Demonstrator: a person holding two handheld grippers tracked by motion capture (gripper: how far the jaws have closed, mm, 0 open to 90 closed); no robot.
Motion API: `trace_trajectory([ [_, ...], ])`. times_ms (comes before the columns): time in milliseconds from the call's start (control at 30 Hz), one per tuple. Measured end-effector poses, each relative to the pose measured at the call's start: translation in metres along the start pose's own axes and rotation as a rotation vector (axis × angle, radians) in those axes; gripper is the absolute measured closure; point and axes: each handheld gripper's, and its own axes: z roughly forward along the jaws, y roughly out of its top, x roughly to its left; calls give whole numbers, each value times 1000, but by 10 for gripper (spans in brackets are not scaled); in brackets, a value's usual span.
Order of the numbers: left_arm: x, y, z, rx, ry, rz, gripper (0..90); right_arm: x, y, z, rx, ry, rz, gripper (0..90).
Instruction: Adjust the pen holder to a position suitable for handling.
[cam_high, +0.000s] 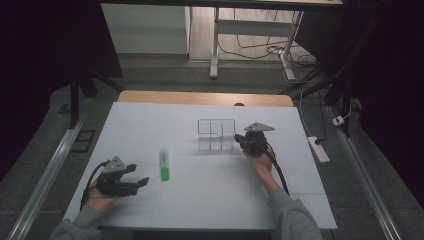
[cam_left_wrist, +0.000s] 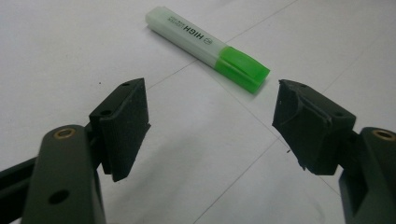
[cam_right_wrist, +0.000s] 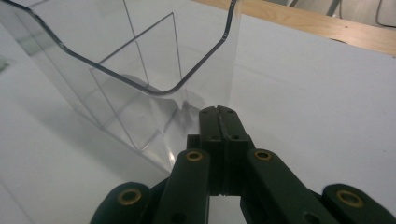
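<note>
A: While the left gripper (cam_high: 131, 181) sits at the near left of the table, how do its jaws stand?

B: Spread wide, nothing between them. In the left gripper view the matte black pads (cam_left_wrist: 122, 126) are blocky, with rough, chipped edges, and bare white surface shows in the gap. Ahead of them lies the highlighter (cam_left_wrist: 208, 47): flat-sided pale translucent barrel, black "HIGH" lettering, glossy bright green cap towards the right jaw.

A: Its place on the table?

B: In the high view the highlighter (cam_high: 164, 164) lies near the middle, slightly left, just right of the left gripper and apart from it.

A: Right gripper (cam_high: 239, 140)?

B: Jaws pressed flat together, no gap; whether they pinch the container's wall I cannot tell. Tips sit at the base of the clear organizer (cam_right_wrist: 140, 88), touching or nearly so. The organizer is thin transparent plastic, rectangular, with inner dividers and a scooped, rounded rim.

A: And from above?

B: The organizer (cam_high: 216, 134) stands right of centre, towards the far side, gripper at its right near corner.

A: Surface, room?

B: White matte sheet (cam_high: 150, 125) with faint grid lines over a wooden tabletop (cam_high: 200, 97). Dim room, grey floor, white power strip (cam_high: 318, 149) at right, cables beyond.
</note>
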Motion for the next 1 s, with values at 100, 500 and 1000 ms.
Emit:
trace_trajectory([
  [100, 0, 0, 1, 3, -1, 3, 267, 0, -1, 1, 9, 2, 7, 894],
  [500, 0, 0, 2, 5, 0, 3, 267, 6, -1, 2, 8, 15, 0, 894],
  [1000, 1, 0, 2, 7, 0, 6, 268, 25, 7, 15, 8, 43, -30, 894],
])
